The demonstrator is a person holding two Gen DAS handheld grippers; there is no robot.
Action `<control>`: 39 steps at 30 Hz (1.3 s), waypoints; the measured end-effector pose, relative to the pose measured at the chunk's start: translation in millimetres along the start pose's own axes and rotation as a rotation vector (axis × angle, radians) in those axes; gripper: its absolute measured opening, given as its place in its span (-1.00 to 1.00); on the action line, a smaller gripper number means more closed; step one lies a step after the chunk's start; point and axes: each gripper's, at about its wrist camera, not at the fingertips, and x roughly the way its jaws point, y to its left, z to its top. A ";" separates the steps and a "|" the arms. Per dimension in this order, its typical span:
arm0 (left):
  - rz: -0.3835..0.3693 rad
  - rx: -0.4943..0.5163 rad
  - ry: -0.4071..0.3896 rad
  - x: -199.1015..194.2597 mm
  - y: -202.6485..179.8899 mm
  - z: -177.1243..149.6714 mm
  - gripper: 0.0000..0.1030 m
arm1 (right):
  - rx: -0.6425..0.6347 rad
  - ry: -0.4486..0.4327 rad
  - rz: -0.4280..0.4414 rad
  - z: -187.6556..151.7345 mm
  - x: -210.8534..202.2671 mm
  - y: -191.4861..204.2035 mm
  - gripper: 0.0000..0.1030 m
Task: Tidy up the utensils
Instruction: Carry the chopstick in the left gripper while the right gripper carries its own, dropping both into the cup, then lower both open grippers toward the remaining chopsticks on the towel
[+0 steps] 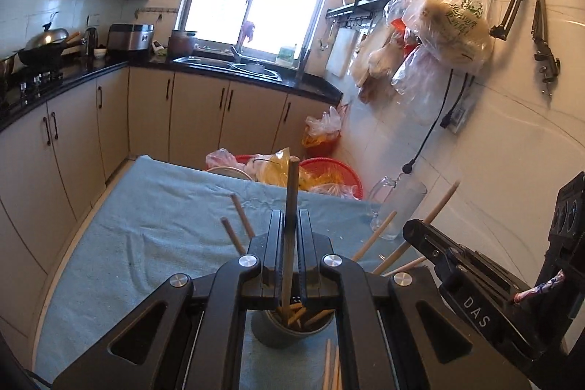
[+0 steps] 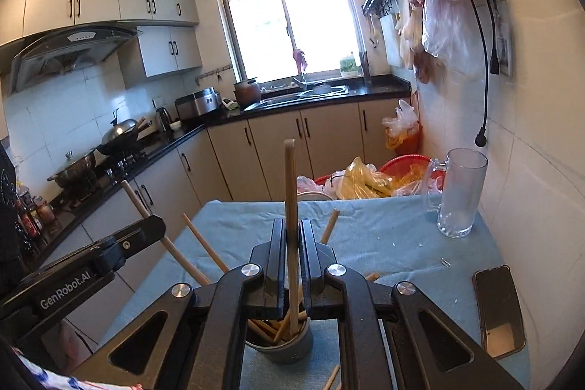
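The left gripper [image 1: 291, 225] has its jaws clamped on a grey chopstick [image 1: 290, 207]. The stick stands near upright between the pads, its top end at 12 o'clock above the jaws and its lower end inside the grey holder cup [image 1: 289, 335] below the gripper. In the same view the right gripper [image 1: 431, 243] enters from 3 o'clock.

In the right wrist view, the right gripper [image 2: 292, 236] has its jaws closed on a wooden chopstick [image 2: 290, 192]. This stick is also near upright, with its lower end inside the holder cup [image 2: 289, 349]. The left gripper [image 2: 142, 229] enters that view from 9 o'clock.

The holder cup stands on the tabletop [image 2: 384, 229], which is covered by a light blue cloth. It contains several more wooden chopsticks [image 1: 237, 218] that lean outward toward 10 and 2 o'clock. Further chopsticks [image 1: 331, 368] lie on the cloth at 6 o'clock of the cup.

A clear glass mug [image 2: 460, 192] stands upright at 2 o'clock of the cup, near the tiled wall. A dark phone [image 2: 499, 309] lies flat on the cloth at 3 o'clock of the cup, well apart from it.

A red basket [image 2: 406, 163] holding plastic bags sits beyond the far tabletop edge at 12 o'clock.
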 end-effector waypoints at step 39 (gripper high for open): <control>0.180 -0.069 0.261 -72.3 51.5 -159.8 0.34 | 0.025 0.450 -0.096 -181.1 -18.9 -46.6 -0.12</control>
